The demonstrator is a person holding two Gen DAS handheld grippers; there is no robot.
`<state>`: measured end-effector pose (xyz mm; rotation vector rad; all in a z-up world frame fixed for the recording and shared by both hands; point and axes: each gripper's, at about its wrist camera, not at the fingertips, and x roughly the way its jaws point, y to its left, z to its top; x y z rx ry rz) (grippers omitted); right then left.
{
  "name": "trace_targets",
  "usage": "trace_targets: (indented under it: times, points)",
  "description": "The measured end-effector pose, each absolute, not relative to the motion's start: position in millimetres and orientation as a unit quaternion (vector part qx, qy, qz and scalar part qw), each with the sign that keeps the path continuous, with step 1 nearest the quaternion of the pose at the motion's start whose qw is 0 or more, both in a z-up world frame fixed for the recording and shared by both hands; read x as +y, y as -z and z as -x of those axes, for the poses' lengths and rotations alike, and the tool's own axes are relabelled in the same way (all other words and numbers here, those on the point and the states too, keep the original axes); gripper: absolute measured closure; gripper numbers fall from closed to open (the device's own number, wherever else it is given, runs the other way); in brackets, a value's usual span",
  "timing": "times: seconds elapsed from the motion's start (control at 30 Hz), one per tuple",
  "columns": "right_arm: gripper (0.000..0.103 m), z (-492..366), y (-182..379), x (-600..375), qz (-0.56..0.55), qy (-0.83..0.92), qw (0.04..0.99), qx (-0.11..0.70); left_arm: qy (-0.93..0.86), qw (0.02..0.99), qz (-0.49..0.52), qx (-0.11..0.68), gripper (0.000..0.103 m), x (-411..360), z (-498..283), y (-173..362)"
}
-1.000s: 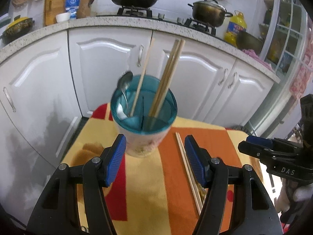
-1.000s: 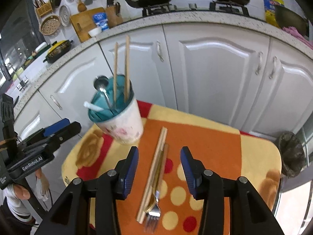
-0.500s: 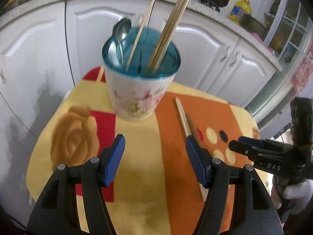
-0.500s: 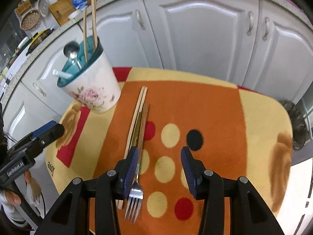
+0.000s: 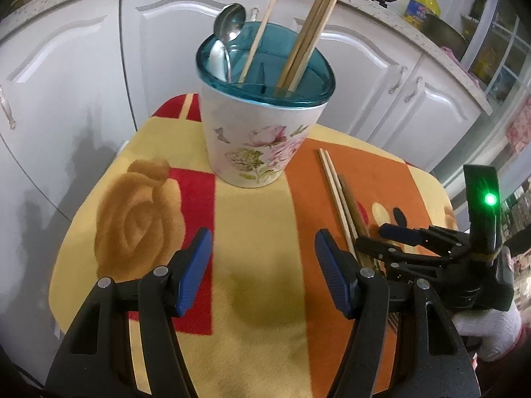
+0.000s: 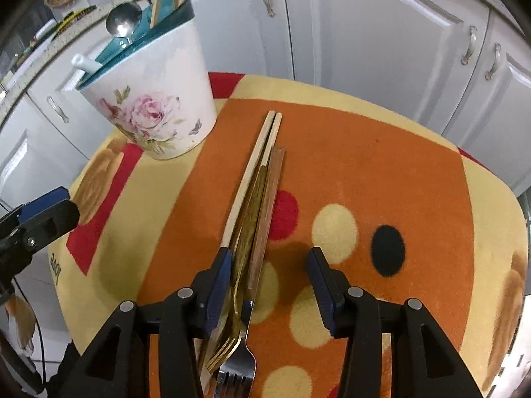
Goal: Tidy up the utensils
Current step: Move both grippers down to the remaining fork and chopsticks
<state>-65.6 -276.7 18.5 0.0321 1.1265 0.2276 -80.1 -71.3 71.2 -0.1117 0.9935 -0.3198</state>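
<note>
Patterned cloth (image 6: 381, 152) before white cabinets (image 6: 381, 43), seemingly a kitchen; both grippers' jaws apart, gripping nothing.

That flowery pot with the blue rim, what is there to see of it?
The utensil holder is a white, ceramic-looking pot printed with pink roses and green leaves, capped by a translucent teal rim with a divider inside. It stands upright on the patterned mat, near its far left corner, in front of white cupboards. A metal spoon, a white spoon and several wooden chopsticks stick out of it. Neither gripper touches it; loose chopsticks lie apart beside it.
</note>
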Motion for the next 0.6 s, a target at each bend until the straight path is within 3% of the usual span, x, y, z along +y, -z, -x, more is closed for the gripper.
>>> trace_targets:
  times: [0.13, 0.53, 0.6]
  points:
    - [0.058, 72.0, -18.6, -300.1, 0.001, -0.064, 0.841, 0.538, 0.161, 0.861, 0.054, 0.479, 0.039, -80.1, 78.3, -68.9]
    - [0.057, 94.8, -40.2, -372.9, -0.126, -0.035, 0.842, 0.524, 0.219, 0.836, 0.054, 0.501, 0.04, -124.4, 62.5, -54.5]
    - [0.057, 95.6, -44.8, -372.3, -0.128, -0.04, 0.843, 0.522, 0.228, 0.828, 0.054, 0.51, 0.048, -135.4, 55.7, -47.1]
